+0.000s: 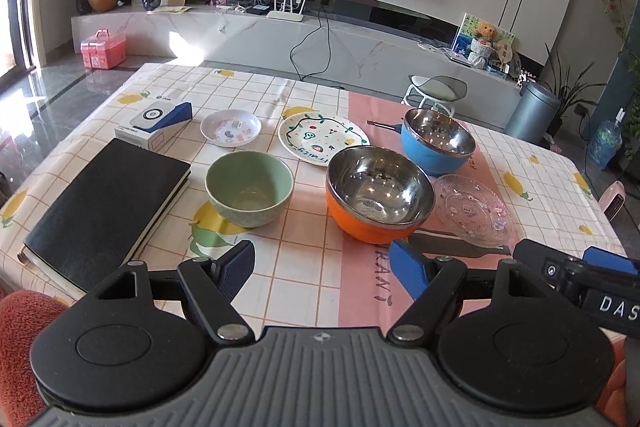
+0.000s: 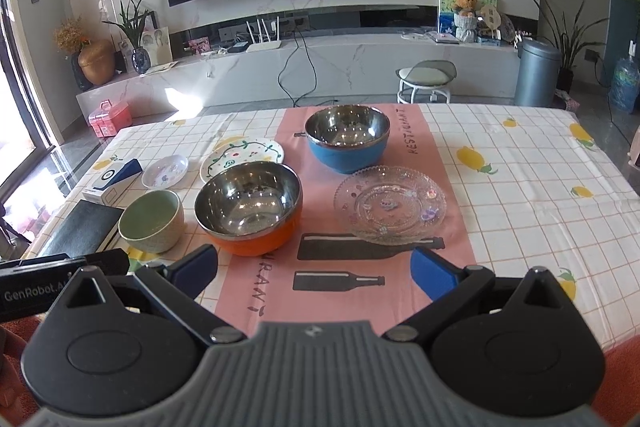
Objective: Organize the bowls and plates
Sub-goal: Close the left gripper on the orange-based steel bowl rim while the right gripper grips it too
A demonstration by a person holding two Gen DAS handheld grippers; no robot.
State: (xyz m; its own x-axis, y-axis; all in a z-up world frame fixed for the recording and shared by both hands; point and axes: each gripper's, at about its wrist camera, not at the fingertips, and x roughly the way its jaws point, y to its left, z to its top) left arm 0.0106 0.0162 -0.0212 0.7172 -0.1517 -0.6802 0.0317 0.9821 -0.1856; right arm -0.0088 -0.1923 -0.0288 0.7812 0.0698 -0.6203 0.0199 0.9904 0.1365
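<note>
The orange bowl sits at the centre of my right wrist view on the pink runner of the worktop, the blue bowl above it, the glass plate to its right, the green bowl to its left. Further up on the left lie the painted plate and a small saucer. I judge the two steel-lined bowls light, stiff and slick inside, so I would pinch a rim wall between the pads; the green one looks ceramic, heavier and chippable. The glass plate is the fragile one, shallow and slippery, best taken by its scalloped edge. Both tools hang low over the near edge: the left tongs are spread wide with nothing between them, and the right tongs are likewise released and empty. Nothing is stacked yet, as I read it. Writing I can read: "RESTAURANT" along the runner, "GenRobot.AI" on the left tool at the right view's lower left, "DAS" on the right tool in the left view. A black notebook and a boxed gadget lie at left.
</note>
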